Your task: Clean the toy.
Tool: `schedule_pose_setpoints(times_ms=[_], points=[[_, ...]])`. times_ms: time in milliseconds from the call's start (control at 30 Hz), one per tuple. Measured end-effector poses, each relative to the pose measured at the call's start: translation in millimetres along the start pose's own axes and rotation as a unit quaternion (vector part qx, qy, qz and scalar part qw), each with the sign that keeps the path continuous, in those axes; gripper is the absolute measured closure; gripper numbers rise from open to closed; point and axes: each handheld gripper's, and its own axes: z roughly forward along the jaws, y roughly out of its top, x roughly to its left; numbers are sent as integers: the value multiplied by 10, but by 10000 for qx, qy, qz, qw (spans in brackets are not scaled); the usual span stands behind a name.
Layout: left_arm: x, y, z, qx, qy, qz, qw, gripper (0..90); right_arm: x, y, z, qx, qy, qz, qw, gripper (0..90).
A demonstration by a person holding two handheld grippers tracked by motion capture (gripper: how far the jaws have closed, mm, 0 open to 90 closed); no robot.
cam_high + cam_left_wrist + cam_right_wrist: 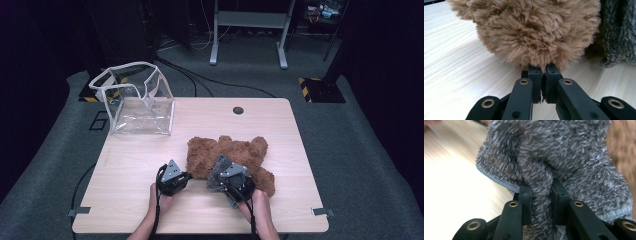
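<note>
A brown plush teddy bear (235, 155) lies on the wooden table (130, 165) at front centre. It wears a grey fuzzy garment (216, 175) on its near side. My left gripper (181, 176) sits at the bear's left edge, its jaws shut on a tuft of the brown fur (536, 32). My right gripper (235, 181) is on the bear's near side, jaws shut on a fold of the grey fuzzy garment (541, 202). The garment's stitched hem (496, 178) shows in the right gripper view. A hand holds each gripper from the table's front edge.
A clear plastic bag with white trim (137, 100) stands open at the table's back left corner. A round cable hole (238, 110) lies near the back edge. A metal desk frame (250, 30) stands on the floor behind.
</note>
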Motion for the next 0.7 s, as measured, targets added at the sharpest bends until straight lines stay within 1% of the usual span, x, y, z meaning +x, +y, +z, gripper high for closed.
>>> schedule_pose_setpoints(times_ms=[67,100,167,200,233,267,300,333,367,400,433,467,500,533,600,633,700], points=[[3,0,-4,3,-16,10,10000,864,-19,-74,2,88,-103,97,9999,739],[1,-1,-5,-10,-17,-1,10000,864,-39,-110,8,88,-152,67,9998,739],[7,1,-9,2,-17,56,10000,864,-68,-157,6,184,-145,133,9996,739],[4,-1,-9,-18,-5,49,10000,863,-91,-183,7,163,-167,185,9996,739],[4,-1,-9,-28,-4,59,10000,863,-101,-193,-2,209,-154,243,9994,739],[4,-1,-12,-26,-5,66,10000,863,-121,-192,-12,180,-103,273,9994,739],[4,-2,-14,-21,-13,59,10000,863,-129,-185,-29,122,-38,377,9992,738],[5,-3,-16,-26,-13,60,10000,863,-143,-167,-55,20,132,457,9989,735],[6,-3,-17,-34,-3,70,10000,863,-165,-137,-91,-183,338,511,9980,733],[8,-2,-19,-29,-1,96,9999,863,-164,-97,-128,-412,493,624,9960,731],[3,-2,-16,-28,-8,76,10000,863,-143,-44,-157,-556,557,673,9946,730],[3,-2,-16,-30,-7,76,10000,863,-117,29,-158,-713,533,574,9944,729],[4,-3,-17,-32,-7,76,10000,863,-89,95,-129,-782,523,514,9942,729],[5,-3,-17,-31,-6,74,10000,863,-61,139,-103,-719,549,540,9944,728],[5,-5,-19,-48,-5,45,10000,863,-25,223,19,-548,385,336,9972,727],[2,-8,-17,-75,5,21,10000,863,-1,236,69,-414,290,330,9982,727],[3,-7,-18,-71,4,26,10000,863,-7,211,99,-369,192,193,9989,728]])
